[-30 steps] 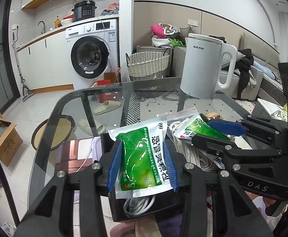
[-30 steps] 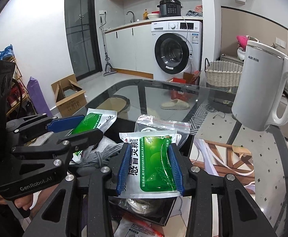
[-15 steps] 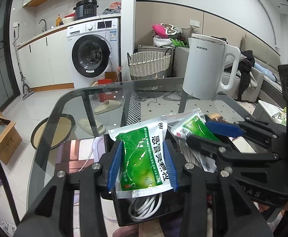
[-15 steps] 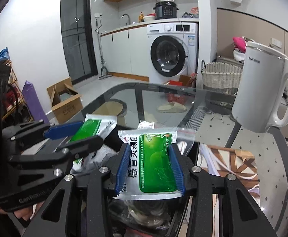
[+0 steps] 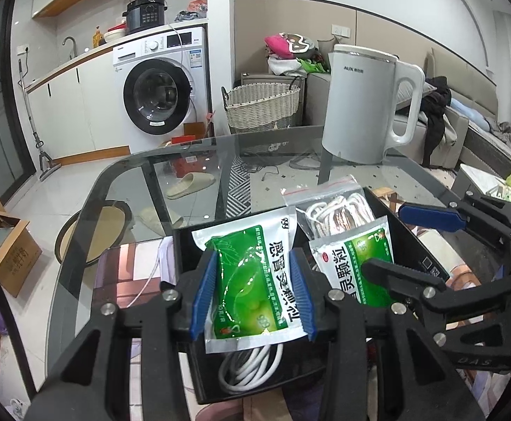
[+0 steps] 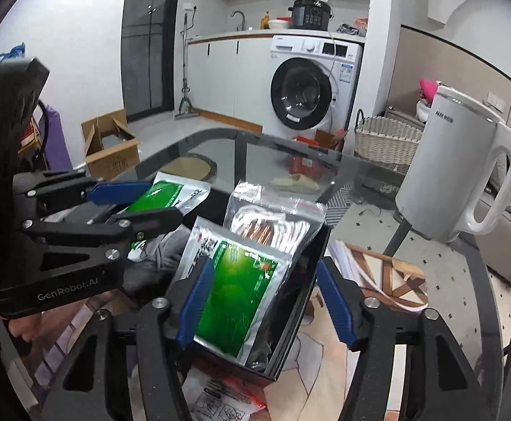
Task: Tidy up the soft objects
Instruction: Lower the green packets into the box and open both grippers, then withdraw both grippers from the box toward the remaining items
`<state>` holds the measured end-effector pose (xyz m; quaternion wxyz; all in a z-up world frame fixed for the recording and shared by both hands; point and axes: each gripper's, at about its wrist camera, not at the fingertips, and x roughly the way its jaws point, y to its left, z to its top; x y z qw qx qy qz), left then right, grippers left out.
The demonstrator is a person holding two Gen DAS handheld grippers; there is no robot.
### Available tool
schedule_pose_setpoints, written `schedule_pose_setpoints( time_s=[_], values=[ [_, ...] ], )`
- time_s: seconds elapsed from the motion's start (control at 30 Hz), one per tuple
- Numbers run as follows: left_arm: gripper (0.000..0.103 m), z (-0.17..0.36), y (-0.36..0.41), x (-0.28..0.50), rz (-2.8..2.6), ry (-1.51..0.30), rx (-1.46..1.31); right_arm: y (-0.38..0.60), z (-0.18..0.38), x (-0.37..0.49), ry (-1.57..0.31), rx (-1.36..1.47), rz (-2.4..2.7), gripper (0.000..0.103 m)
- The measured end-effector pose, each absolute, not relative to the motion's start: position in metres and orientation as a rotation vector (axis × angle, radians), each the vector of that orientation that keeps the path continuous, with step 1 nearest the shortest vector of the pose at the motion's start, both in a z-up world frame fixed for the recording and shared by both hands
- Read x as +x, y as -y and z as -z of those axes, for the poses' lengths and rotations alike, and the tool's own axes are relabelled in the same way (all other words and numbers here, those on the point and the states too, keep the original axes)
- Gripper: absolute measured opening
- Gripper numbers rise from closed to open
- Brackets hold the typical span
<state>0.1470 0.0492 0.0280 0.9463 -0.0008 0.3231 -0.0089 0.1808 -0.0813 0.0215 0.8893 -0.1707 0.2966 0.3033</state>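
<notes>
Green sachet (image 5: 255, 284) pinched between pads of left gripper (image 5: 253, 296), held over black bin (image 5: 413, 242). Second sachet (image 6: 236, 291) stood inside bin beside zip bag (image 6: 276, 221); right gripper (image 6: 264, 303) spread, released. Placement step judged underway: lowering into bin called for next.

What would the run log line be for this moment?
left hand-held gripper: shut on green sachet | right hand-held gripper: open, second sachet lying in black box | zip bag in box
</notes>
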Motion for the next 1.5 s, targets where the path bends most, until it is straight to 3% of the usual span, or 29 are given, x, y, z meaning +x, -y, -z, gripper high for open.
schedule_pose_setpoints(
  time_s=[0.23,0.33,0.53,0.6,0.8,0.93,1.5],
  values=[
    [0.042,-0.021,-0.042,0.152,0.013,-0.693,0.037,0.092,-0.025,0.180,-0.609,-0.328,-0.633,0.070],
    [0.048,-0.020,-0.039,0.151,0.029,-0.701,0.034,0.098,-0.027,0.180,-0.616,-0.304,-0.631,0.074],
    [0.067,-0.025,-0.042,0.141,0.019,-0.693,0.012,0.112,-0.031,0.179,-0.623,-0.258,-0.624,0.084],
    [0.082,-0.028,-0.043,0.135,0.027,-0.687,-0.002,0.117,-0.033,0.178,-0.626,-0.245,-0.623,0.084],
    [0.103,-0.036,-0.040,0.112,0.028,-0.648,-0.015,0.133,-0.038,0.172,-0.632,-0.197,-0.618,0.096],
    [0.103,-0.039,-0.040,0.101,0.020,-0.648,-0.025,0.139,-0.039,0.166,-0.651,-0.188,-0.618,0.102],
    [0.103,-0.027,-0.018,0.070,-0.013,-0.692,-0.012,0.151,-0.014,0.152,-0.784,-0.222,-0.627,0.102]
  ],
)
